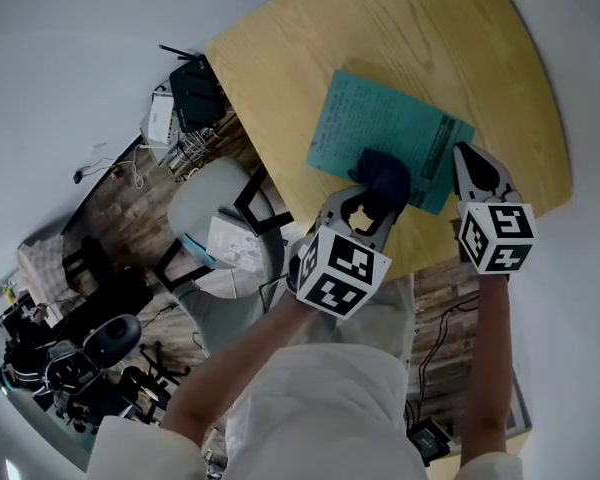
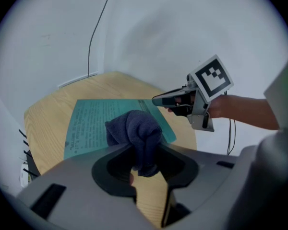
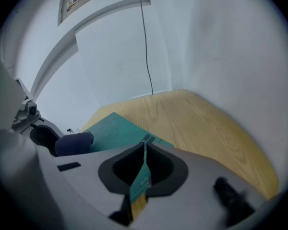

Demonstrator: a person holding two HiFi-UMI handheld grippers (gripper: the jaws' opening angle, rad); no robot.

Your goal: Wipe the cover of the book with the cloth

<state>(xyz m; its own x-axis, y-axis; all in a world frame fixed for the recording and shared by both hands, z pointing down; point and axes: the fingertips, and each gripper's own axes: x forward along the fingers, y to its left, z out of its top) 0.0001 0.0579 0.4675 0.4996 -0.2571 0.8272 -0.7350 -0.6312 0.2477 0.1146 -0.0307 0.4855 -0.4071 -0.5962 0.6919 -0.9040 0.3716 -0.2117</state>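
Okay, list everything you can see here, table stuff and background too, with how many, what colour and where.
table: one, light wood, rounded edge, fills the upper middle of the head view
book: one, teal cover, lying flat near the table's near edge
cloth: one, dark blue, bunched, on the book's near end
chair: one, pale seat with dark frame, on the floor left of the table
black box: one, among the clutter by the table's left edge
left gripper: one, grey with a marker cube, shut on the cloth
right gripper: one, grey with a marker cube, shut on the book's near right edge
forearms: two, bare, bottom of the view
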